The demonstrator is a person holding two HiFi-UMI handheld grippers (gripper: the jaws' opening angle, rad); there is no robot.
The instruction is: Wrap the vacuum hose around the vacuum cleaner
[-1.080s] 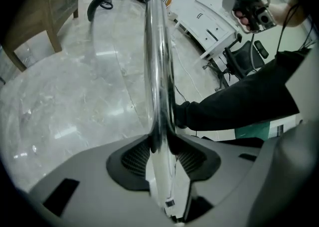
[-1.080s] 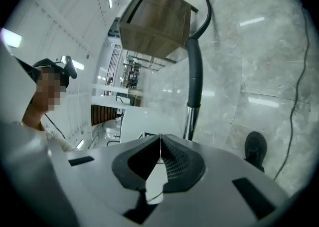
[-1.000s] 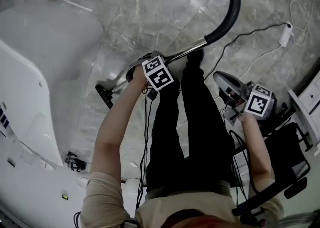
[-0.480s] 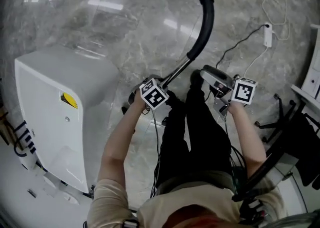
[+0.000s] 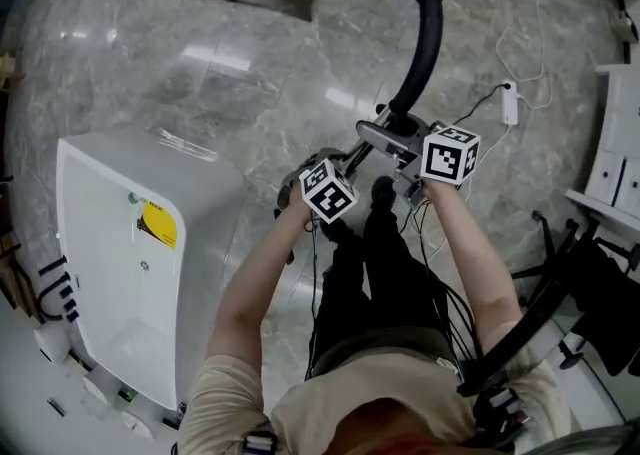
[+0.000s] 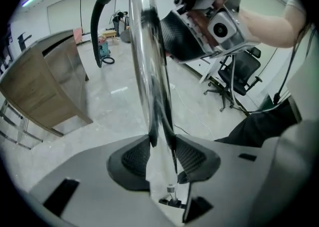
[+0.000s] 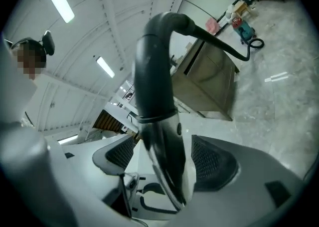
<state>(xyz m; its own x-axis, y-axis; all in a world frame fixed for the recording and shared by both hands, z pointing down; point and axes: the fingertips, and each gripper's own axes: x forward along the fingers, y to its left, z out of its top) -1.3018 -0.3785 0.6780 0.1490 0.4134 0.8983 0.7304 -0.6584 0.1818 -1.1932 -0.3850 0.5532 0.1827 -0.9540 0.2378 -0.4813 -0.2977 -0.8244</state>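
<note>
The vacuum's chrome wand tube (image 6: 147, 61) rises between my left gripper's (image 6: 162, 146) pads, which are shut on it. In the head view that gripper (image 5: 335, 161) holds the tube in front of the person's legs. The black hose (image 5: 428, 33) curves away from the wand's top; in the right gripper view it (image 7: 154, 71) trails across the floor to a small teal machine (image 7: 244, 29). My right gripper (image 7: 162, 156) has just been opening. The wand's bent upper end (image 7: 167, 141) lies between its pads, with gaps on both sides. In the head view it (image 5: 390, 135) sits just right of the left one.
A large white machine housing (image 5: 130, 263) stands at the left. A wooden cabinet (image 6: 45, 86) is ahead. An office chair (image 5: 590, 283) is at the right. A power strip (image 5: 510, 103) with white cables lies on the marble floor.
Both grippers have risen, the left one carrying the wand. The right gripper has swung from beside the right leg to the wand's upper end. The floor nozzle has left the view.
</note>
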